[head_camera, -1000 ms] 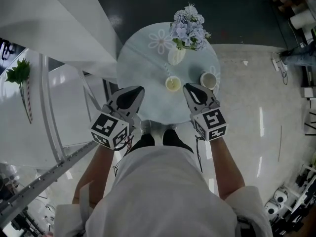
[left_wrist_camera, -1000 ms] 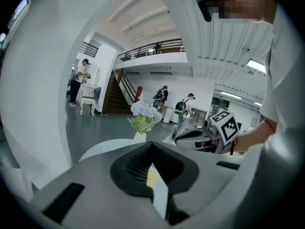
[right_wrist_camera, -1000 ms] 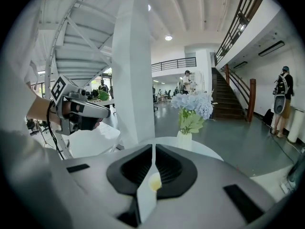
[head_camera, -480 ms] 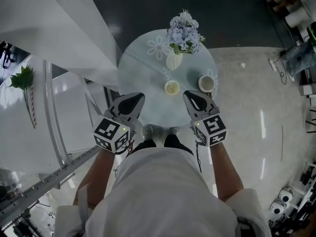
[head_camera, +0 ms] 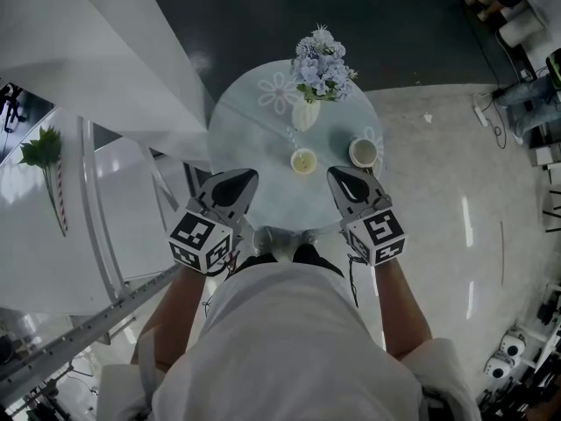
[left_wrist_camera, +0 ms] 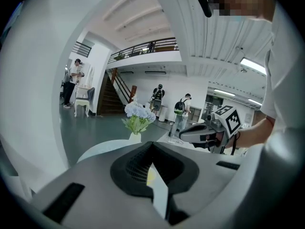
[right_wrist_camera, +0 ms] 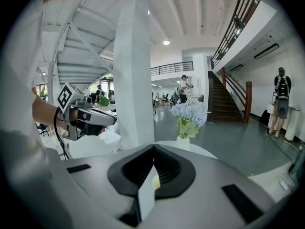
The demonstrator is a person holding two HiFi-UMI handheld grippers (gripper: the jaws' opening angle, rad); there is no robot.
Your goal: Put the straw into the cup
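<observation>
In the head view a round table (head_camera: 245,139) with a smooth, pale frosted top printed with white daisy shapes stands on a glossy floor (head_camera: 438,191). Toward its far edge a small white vase (head_camera: 304,114) holds a soft bunch of blue and lilac flowers (head_camera: 321,58). A small round cup (head_camera: 303,160) with a pale yellow inside stands near the middle of the surface. A white cup (head_camera: 362,153), also round, stands near the right edge, apart from the first. Between the vase and the small round cup a thin pale line (head_camera: 290,135) lies on the surface; it is too faint to tell whether it is the straw. The left gripper (head_camera: 241,175) and the right gripper (head_camera: 337,172), grey shells with tapering black tips and black-and-white marker cubes, hang over the near edge, well apart from each other and clear of both cups. In the left gripper view the ribbed black pads (left_wrist_camera: 138,163) meet at their tips with nothing clamped, and the flowers rise beyond them. In the right gripper view the jaws likewise meet at the tip with nothing between them. A smooth white pillar (right_wrist_camera: 133,80) stands behind the table's left side.
</observation>
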